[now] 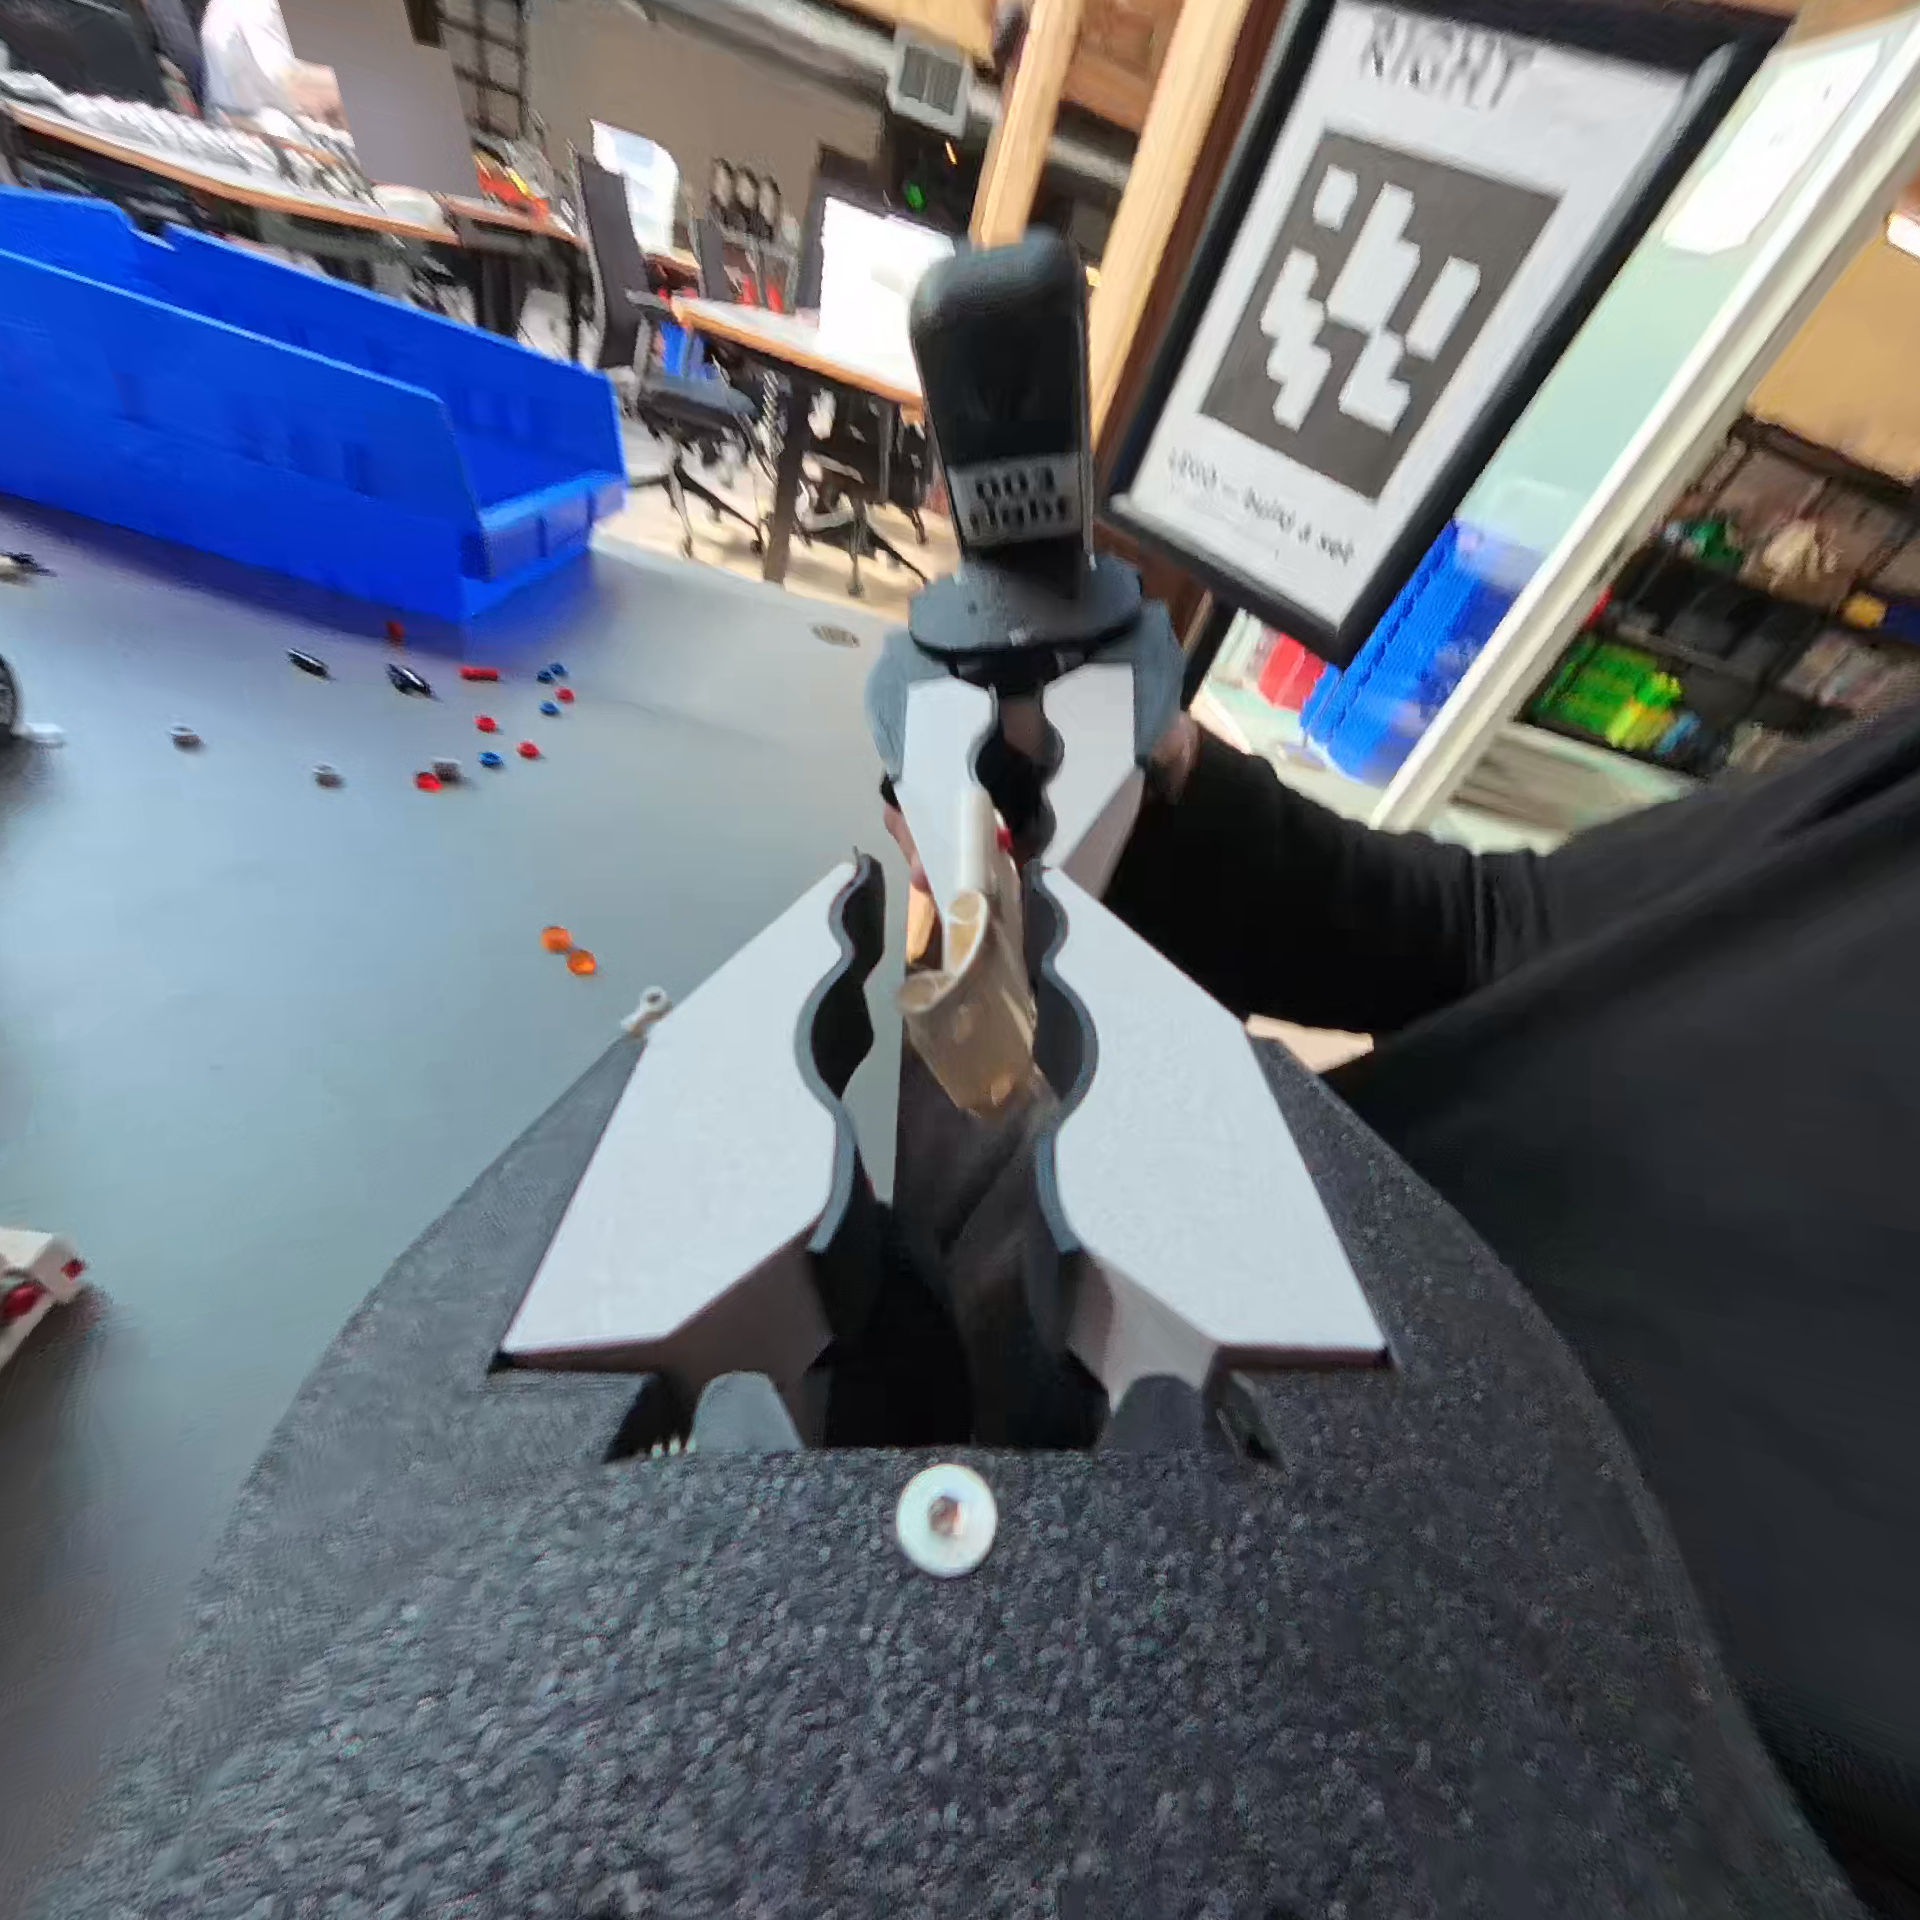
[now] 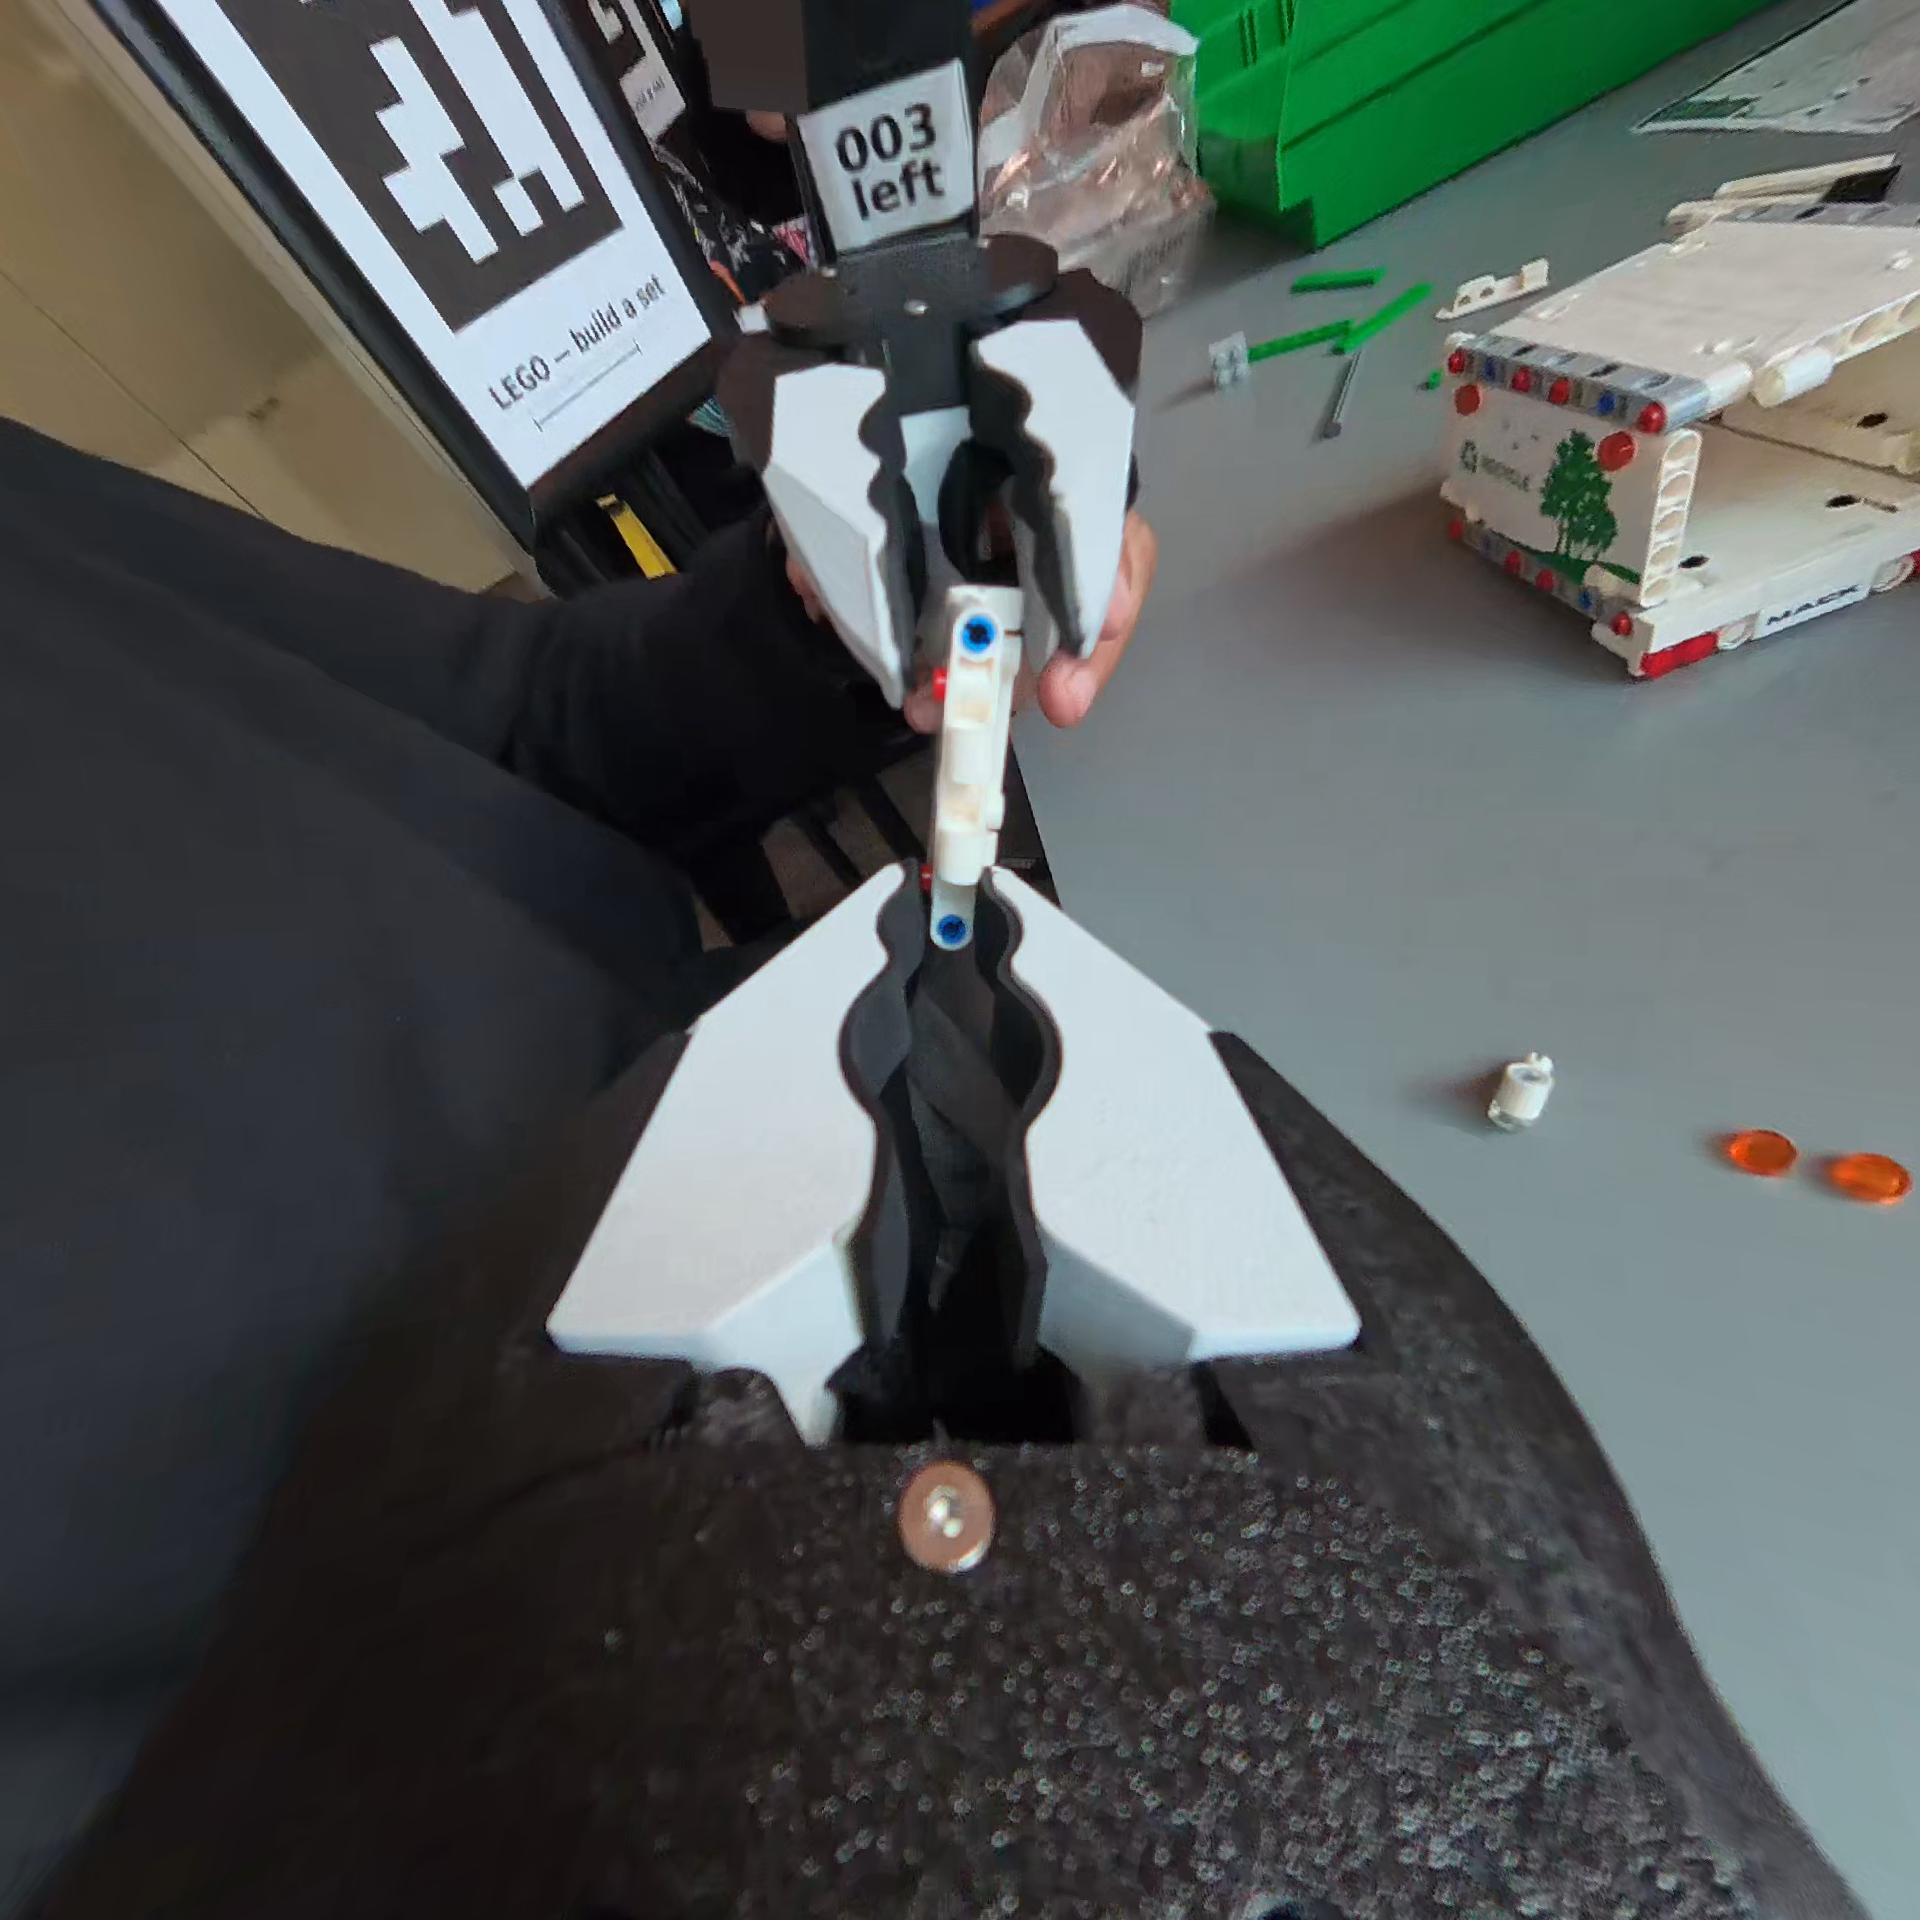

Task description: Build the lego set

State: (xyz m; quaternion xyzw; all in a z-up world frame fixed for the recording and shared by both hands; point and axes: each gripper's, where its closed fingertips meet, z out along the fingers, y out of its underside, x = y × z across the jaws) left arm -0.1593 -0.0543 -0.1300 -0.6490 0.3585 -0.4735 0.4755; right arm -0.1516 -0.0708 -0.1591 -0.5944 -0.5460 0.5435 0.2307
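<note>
Your right gripper [image 2: 951,914] pinches one end of the white lego beam [image 2: 966,758]; your left gripper [image 2: 982,634] clamps the other, above the tabletop [image 2: 1351,831] edge. Motion blur hides the beam's detail in the left wrist view.

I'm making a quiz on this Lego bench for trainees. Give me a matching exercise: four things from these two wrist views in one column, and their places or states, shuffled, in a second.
Things:
1. long white Lego beam with blue pins
2. two orange round transparent studs
3. white partly built Lego truck body
4. big blue plastic bin

Places or states:
A. standing at the grey table's far edge
B. lying side by side on the table
C. held off the table between both tongs
D. resting on the table, red studs along its edge

Pairs: 1-C, 2-B, 3-D, 4-A
</note>
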